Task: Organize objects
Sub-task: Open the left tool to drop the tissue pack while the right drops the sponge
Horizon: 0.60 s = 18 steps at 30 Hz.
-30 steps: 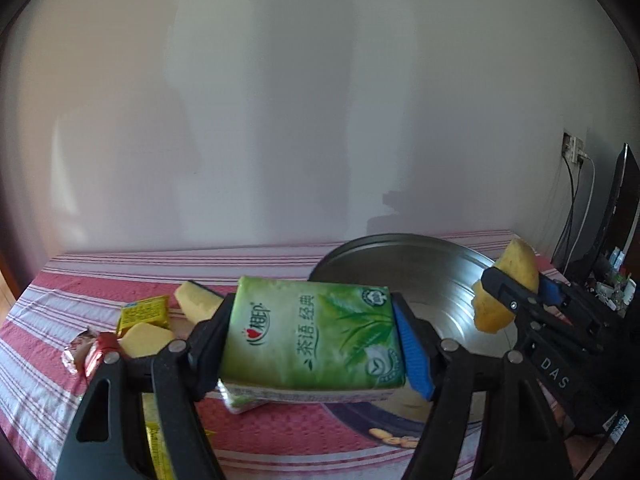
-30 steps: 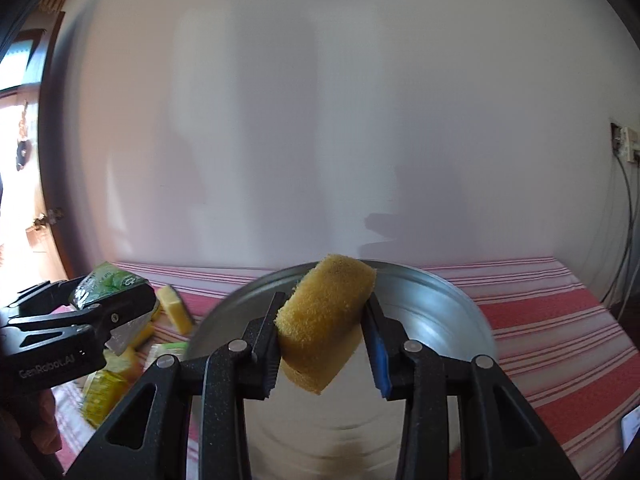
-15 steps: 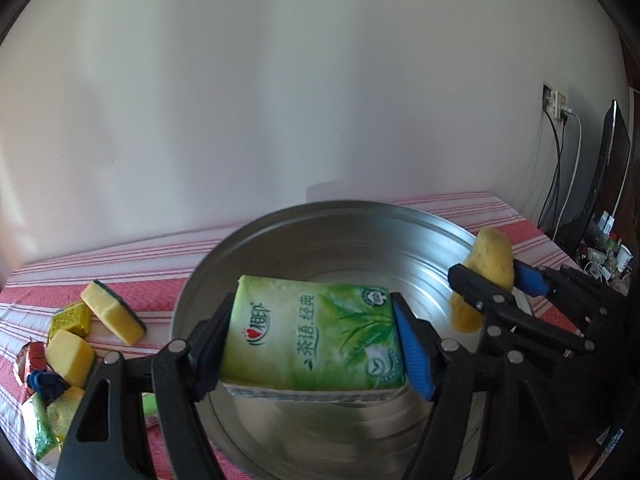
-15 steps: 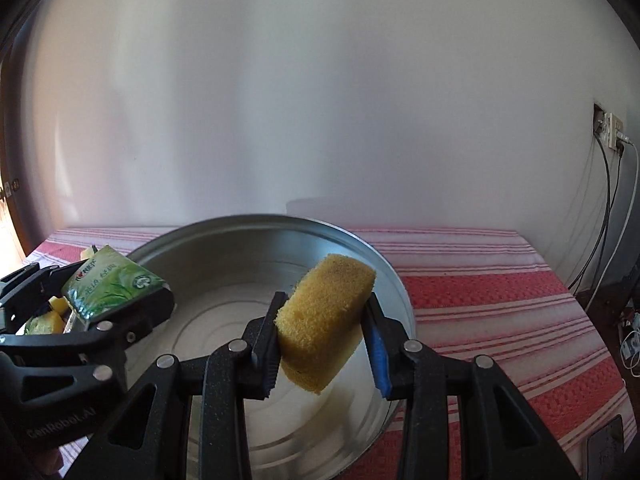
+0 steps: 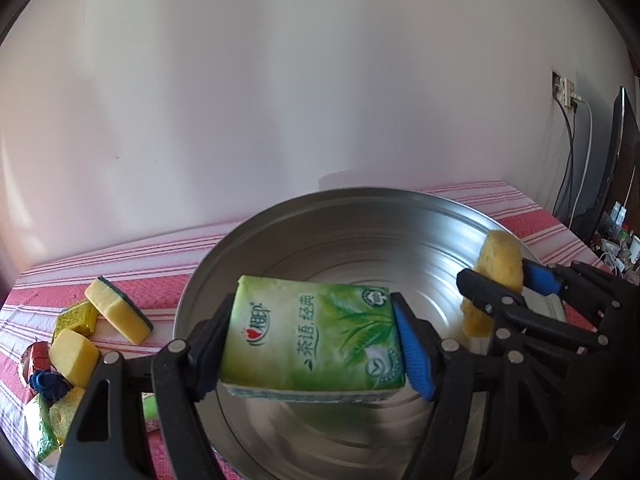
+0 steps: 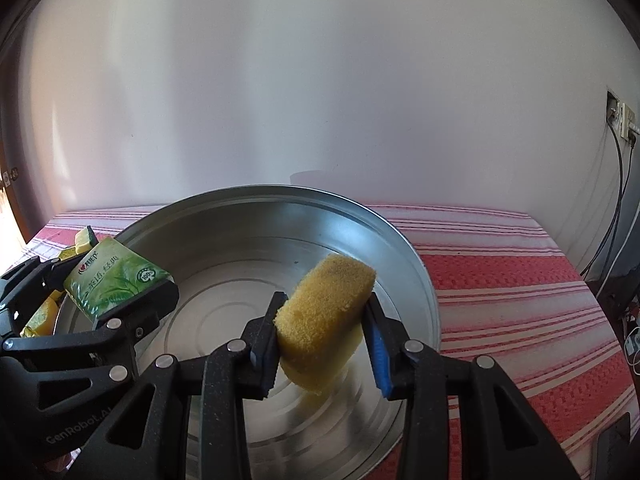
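A: Left wrist view first. What are the left tongs (image 5: 314,346) doing?

B: Clamped on the green tissue pack (image 5: 312,340), held crosswise over the steel basin (image 5: 280,232). A second ago the basin sat off to their right; now it lies straight under and ahead of them. The loose sponges and packets (image 5: 72,344) on the striped cloth (image 5: 156,256) lie to their left.

A: And the right tongs (image 5: 494,286) there?

B: To the right, over the basin, with the yellow sponge (image 5: 496,276) between the fingers.

A: Right wrist view?

B: The right tongs (image 6: 326,334) have just been opening a little. The left pad touches the sponge (image 6: 326,316); a gap shows at the right pad. A second ago the sponge was squeezed. The left tongs (image 6: 100,292) with the pack (image 6: 114,276) hang at their left.
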### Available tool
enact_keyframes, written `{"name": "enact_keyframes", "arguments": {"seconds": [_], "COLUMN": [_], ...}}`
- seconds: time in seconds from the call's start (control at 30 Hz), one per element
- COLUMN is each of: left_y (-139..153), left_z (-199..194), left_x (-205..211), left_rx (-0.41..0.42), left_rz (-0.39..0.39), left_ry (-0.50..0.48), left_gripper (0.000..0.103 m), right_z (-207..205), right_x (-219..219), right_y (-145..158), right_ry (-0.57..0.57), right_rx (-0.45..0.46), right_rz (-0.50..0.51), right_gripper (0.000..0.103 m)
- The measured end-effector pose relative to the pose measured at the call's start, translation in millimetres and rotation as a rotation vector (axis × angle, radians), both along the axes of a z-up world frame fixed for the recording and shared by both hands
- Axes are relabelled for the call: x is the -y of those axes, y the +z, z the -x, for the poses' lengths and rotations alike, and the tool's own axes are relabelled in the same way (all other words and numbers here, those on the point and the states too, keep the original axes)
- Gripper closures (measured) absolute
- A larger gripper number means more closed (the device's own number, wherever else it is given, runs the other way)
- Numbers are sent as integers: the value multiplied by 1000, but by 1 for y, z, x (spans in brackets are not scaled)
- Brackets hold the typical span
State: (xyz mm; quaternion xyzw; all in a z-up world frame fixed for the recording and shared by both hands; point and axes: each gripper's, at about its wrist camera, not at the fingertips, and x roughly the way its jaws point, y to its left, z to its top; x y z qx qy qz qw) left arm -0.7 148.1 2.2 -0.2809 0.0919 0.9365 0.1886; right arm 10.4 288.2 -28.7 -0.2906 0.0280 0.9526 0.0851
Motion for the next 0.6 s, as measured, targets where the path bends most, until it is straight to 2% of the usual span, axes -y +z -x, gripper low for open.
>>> {"name": "enact_keyframes", "arguments": {"seconds": [0.13, 0.2, 0.27, 0.37, 0.43, 0.6], "left_y": [2, 3, 6, 10, 13, 13], "left_z": [5, 8, 9, 7, 2, -3], "left_x": [-1, 4, 12, 15, 16, 15], "left_rx": [-24, -15, -15, -32, -54, -92], "left_rz": [-12, -42, -81, -120, -123, -102], "left_ry": [25, 41, 64, 51, 44, 43], "left_gripper": [22, 14, 0, 0, 0, 0], "right_z": [-1, -4, -7, -13, -17, -21], "right_x": [-4, -8, -14, -22, -22, -19], "right_y": [0, 3, 6, 13, 17, 23], "right_ry": [-23, -45, -57, -64, -71, -73], "right_rx": [-19, -36, -56, -105, -141, -178], "right_rz": [-8, 6, 38, 100, 103, 100], "right_gripper": [51, 42, 32, 22, 19, 18]}}
